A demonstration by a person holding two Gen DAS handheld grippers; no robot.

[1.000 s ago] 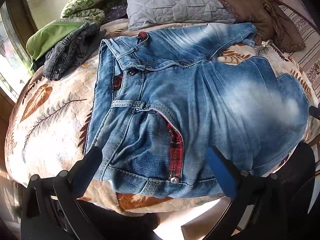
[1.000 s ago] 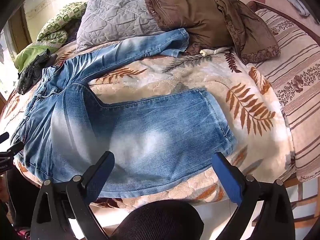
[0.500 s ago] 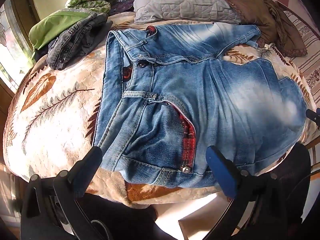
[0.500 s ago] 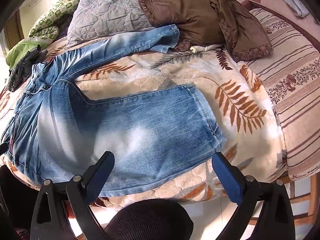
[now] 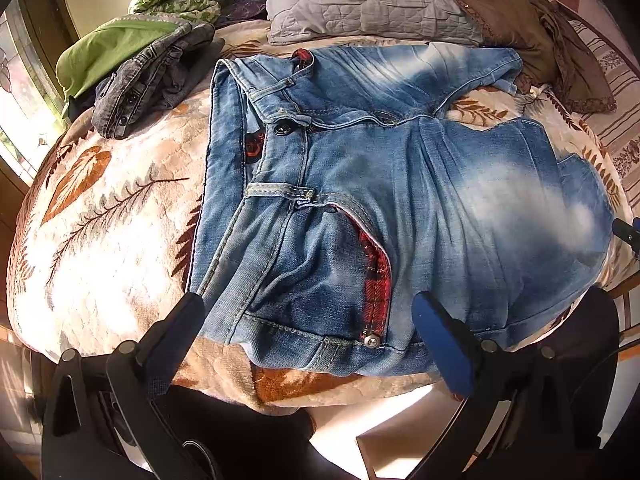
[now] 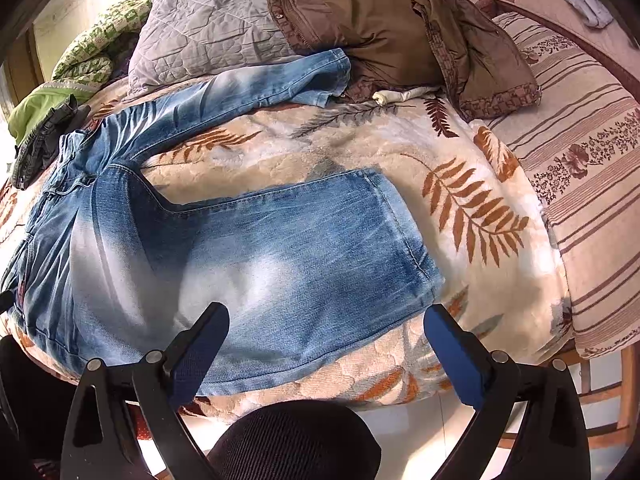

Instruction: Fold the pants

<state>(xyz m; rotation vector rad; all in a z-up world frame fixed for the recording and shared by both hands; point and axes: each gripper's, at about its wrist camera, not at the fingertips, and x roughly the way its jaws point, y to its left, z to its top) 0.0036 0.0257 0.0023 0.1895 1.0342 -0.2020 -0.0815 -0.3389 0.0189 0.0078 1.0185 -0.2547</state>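
Faded blue jeans [image 5: 400,184] lie spread flat on a bed, front side up, with a red plaid pocket lining [image 5: 376,280] showing. The waistband is at the left; the two legs run right and splay apart [image 6: 280,248]. My left gripper [image 5: 308,320] is open and empty, hovering over the near waistband corner. My right gripper [image 6: 326,328] is open and empty, hovering over the lower edge of the near leg, left of its hem [image 6: 404,232].
The bed has a cream blanket with leaf print [image 6: 472,208]. A grey quilted pillow [image 5: 360,0], a brown jacket [image 6: 380,12], green and dark grey clothes [image 5: 132,64] lie at the back. A striped cover [image 6: 592,152] is at right. The bed edge is just below the grippers.
Both grippers have drifted slightly towards the jeans, the left one nearer the waistband. The jeans have not moved and both grippers stay open.
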